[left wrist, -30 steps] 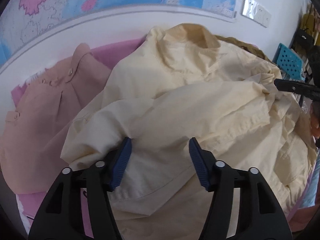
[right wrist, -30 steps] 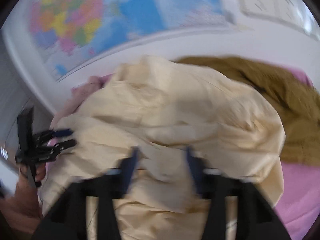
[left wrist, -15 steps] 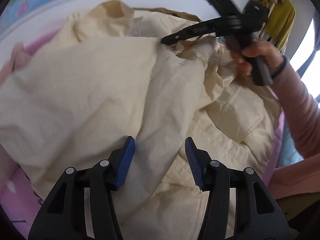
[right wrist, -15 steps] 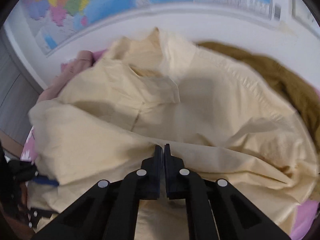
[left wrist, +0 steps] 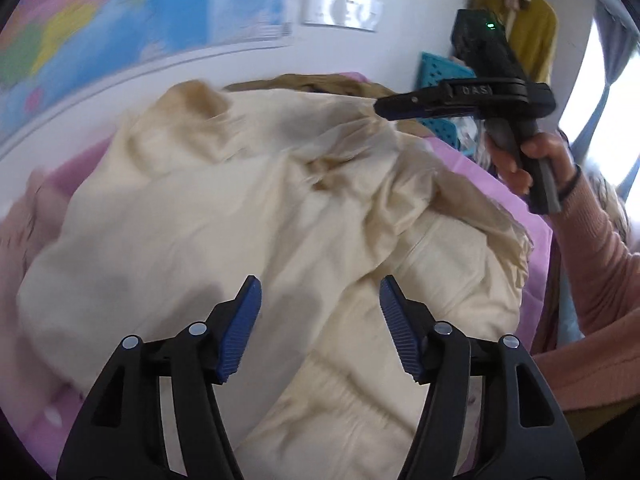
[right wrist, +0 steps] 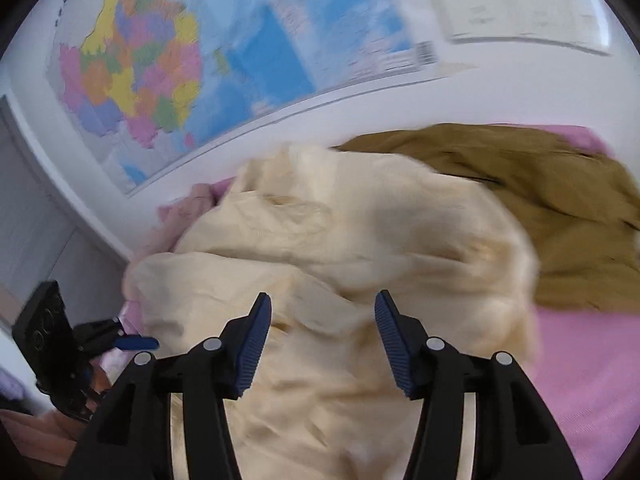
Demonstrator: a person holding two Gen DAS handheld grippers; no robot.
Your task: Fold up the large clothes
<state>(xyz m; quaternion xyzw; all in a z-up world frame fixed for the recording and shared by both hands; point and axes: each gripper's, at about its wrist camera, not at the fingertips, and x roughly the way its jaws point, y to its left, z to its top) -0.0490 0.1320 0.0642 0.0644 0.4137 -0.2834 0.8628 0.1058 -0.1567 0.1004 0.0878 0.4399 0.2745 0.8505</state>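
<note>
A pink bed sheet [right wrist: 592,360] carries everything here, and the cream jacket [left wrist: 208,216] fills the middle of both views, rumpled and only loosely gathered. In the left wrist view its collar end sits toward the upper left and its ribbed hem runs off the lower centre, so its long axis goes from upper left to lower centre, roughly away from the jaws and a little leftward. A brown garment [right wrist: 520,200] lies behind it at the upper right of the right wrist view, and a dusty pink garment [right wrist: 188,208] peeks out at its left edge.

The left gripper [left wrist: 320,316] hangs over the near half of the jacket, jaws apart with nothing between them; they have just been opening. The right gripper [right wrist: 323,336], seen from the left wrist at the upper right of the frame [left wrist: 384,106], hovers just beside the far raised fold. Its jaws have just been opening too, and stand apart with no cloth clamped.

Judging by this, the right gripper is nearer the far shoulder side and the left is nearer the hem, so a next pinch would likely fall to each on its own end.
</note>
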